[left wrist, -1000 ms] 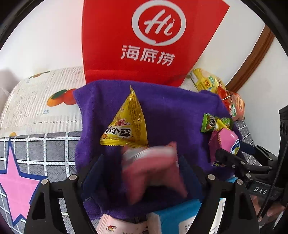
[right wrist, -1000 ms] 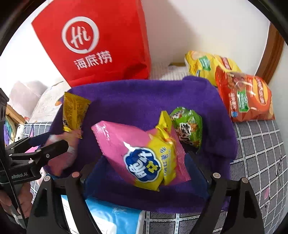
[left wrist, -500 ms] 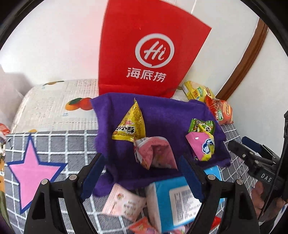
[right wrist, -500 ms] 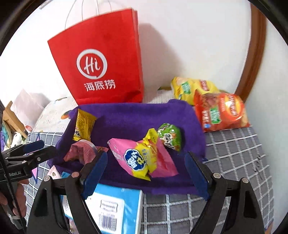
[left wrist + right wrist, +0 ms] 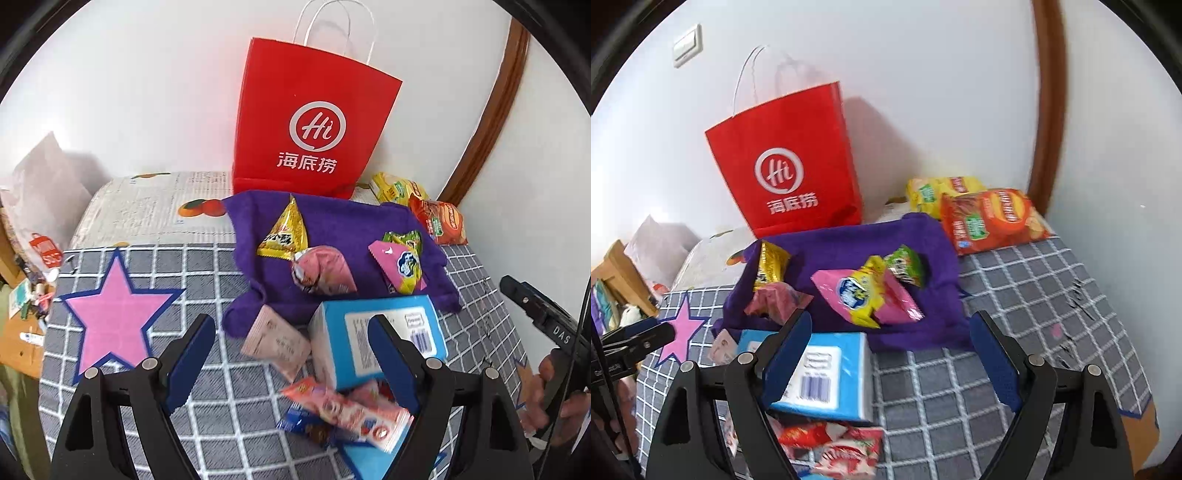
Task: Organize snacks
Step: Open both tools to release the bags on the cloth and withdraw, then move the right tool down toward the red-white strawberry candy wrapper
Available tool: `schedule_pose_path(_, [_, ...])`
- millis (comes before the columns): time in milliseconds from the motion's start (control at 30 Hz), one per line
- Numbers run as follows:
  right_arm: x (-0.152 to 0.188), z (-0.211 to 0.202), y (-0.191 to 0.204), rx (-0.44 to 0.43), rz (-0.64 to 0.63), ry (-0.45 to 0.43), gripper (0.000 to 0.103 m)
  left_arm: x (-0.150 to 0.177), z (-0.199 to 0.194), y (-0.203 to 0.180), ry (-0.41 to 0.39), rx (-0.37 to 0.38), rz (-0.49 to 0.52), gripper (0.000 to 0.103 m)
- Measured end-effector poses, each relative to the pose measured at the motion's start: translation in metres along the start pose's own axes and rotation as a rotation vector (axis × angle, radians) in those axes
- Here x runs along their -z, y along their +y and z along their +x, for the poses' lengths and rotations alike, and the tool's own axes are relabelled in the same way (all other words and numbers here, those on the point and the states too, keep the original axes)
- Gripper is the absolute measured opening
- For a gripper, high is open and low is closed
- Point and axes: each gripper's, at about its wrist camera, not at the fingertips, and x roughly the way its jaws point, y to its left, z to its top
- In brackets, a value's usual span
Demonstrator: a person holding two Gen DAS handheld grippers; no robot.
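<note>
A purple cloth (image 5: 332, 218) (image 5: 849, 243) lies on the checked bed cover. On it are a yellow triangular packet (image 5: 284, 236) (image 5: 768, 266), a pink crumpled snack bag (image 5: 325, 271) (image 5: 775, 299), a pink-and-yellow bag (image 5: 402, 266) (image 5: 864, 299) and a green packet (image 5: 404, 238) (image 5: 905, 266). My left gripper (image 5: 291, 365) is open and empty, above a pale pink sachet (image 5: 275, 341) and a blue box (image 5: 376, 336) (image 5: 820, 369). My right gripper (image 5: 890, 362) is open and empty, in front of the cloth. A red-white snack pack (image 5: 347, 410) (image 5: 842, 446) lies nearest.
A red paper bag (image 5: 314, 129) (image 5: 786, 166) stands against the wall behind the cloth. A yellow chip bag (image 5: 938, 192) and an orange one (image 5: 990, 218) lie at the back right. A pink star (image 5: 114, 314) marks the cover at left. Clutter sits past the left edge.
Both grippers have let go of their bags on the purple cloth and pulled back and up. The pink crumpled bag and the pink-and-yellow bag now rest on the cloth.
</note>
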Motion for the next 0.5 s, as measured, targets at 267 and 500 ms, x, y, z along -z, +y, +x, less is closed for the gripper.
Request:
schedule_pose_path(267, [0.027,-0.024,-0.020,-0.011,0.051,0.011,0.087,0.022,-0.027,0.002,-0.053,-0.036,-0.030,0.084])
schedule_pose_path(500, [0.046,-0.040,-0.035,0.038,0.080,0.011,0.092,0.036,-0.041,-0.005,-0.090,-0.045,0.003,0.084])
